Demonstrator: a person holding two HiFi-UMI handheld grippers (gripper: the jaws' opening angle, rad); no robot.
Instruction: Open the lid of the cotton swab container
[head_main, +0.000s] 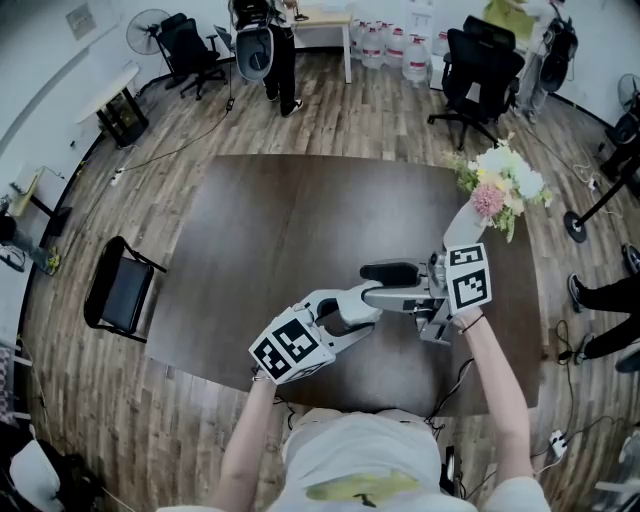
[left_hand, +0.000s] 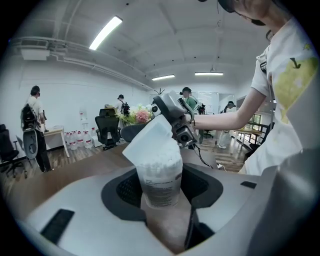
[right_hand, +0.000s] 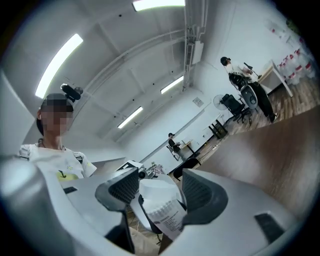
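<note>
A clear cotton swab container (left_hand: 159, 176), packed with white swabs, stands between the pads of my left gripper (left_hand: 161, 189), which is shut on its body. Its white lid (left_hand: 150, 142) is tilted up and back, so the swabs show. My right gripper (left_hand: 175, 117) comes in from the far side at the lid. In the right gripper view the container (right_hand: 167, 212) and lid (right_hand: 157, 190) sit between the open jaws of that gripper (right_hand: 161, 192), and no pad clearly presses on them. In the head view both grippers, left (head_main: 372, 300) and right (head_main: 400, 285), meet above the table's near right part and hide the container.
The dark brown table (head_main: 280, 230) carries a vase of flowers (head_main: 500, 185) at its far right. A black chair (head_main: 120, 290) stands at the table's left. Office chairs (head_main: 480, 70), water bottles (head_main: 390, 45) and several people are around the room.
</note>
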